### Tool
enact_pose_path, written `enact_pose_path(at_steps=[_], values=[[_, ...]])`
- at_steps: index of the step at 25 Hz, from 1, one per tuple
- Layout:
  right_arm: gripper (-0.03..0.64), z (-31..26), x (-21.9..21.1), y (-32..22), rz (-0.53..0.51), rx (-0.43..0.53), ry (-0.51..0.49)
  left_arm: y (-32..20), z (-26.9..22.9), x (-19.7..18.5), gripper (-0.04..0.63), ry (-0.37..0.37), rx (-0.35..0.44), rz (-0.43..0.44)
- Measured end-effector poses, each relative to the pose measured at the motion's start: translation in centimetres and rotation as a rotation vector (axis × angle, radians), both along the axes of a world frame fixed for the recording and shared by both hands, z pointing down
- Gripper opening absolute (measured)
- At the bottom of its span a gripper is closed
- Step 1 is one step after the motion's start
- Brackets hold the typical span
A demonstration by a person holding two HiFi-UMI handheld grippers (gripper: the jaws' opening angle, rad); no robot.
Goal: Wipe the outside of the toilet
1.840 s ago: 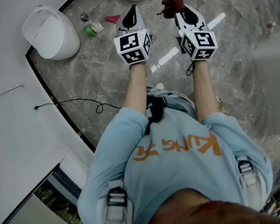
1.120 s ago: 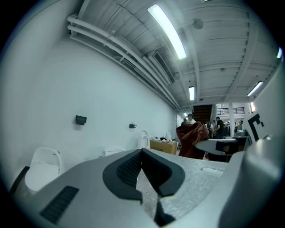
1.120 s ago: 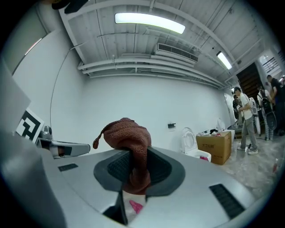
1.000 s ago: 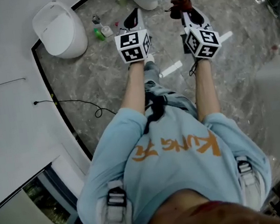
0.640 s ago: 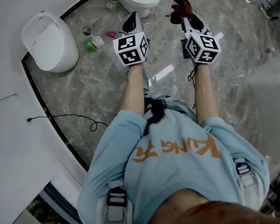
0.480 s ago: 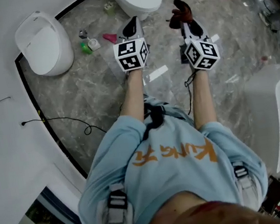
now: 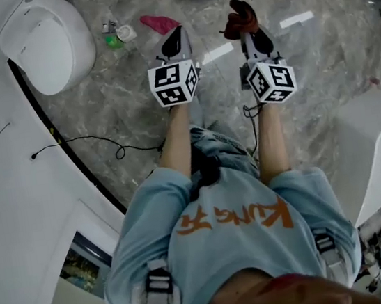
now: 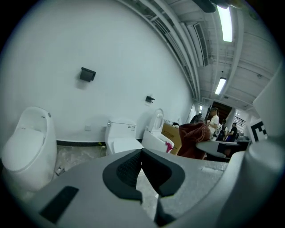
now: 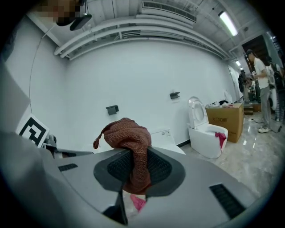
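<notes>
Both above open floor (image 7: 127,100): left gripper (image 7: 174,39) clenched empty, right gripper (image 7: 250,34) clamps rag (image 7: 237,20).

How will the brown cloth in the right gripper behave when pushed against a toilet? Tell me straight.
Probably floppy: the cloth bunches and droops over the right gripper rather than holding a shape. Likely light, since a pinch alone carries it. Its knitted texture suggests it won't slip out easily.

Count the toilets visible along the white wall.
3, all in the left gripper view: a rounded toilet at the left, a tank toilet in the middle, a lid-up toilet right of it. More may be hidden behind the red cloth.
</notes>
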State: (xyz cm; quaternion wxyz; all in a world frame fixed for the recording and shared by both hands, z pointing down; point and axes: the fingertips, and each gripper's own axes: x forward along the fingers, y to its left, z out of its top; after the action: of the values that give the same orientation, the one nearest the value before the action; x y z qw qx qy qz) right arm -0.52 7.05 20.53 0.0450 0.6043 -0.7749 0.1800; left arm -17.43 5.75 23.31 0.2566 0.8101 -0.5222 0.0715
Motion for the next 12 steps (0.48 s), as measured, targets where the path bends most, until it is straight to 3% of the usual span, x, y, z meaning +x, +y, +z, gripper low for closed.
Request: enact_pose_path(at_steps=[7,12], values=[[0.075,-3.6,4.9,-7.1,0.013,0.072,0.017,-8.0,-3.2,6.2,-0.005,-0.005,0.045,0.059],[0.075,-3.7,9.4,-11.1,-0.072,0.062,0.018,-11.6,-3.4,10.3,-0.005,0.023,0.042,-0.064]])
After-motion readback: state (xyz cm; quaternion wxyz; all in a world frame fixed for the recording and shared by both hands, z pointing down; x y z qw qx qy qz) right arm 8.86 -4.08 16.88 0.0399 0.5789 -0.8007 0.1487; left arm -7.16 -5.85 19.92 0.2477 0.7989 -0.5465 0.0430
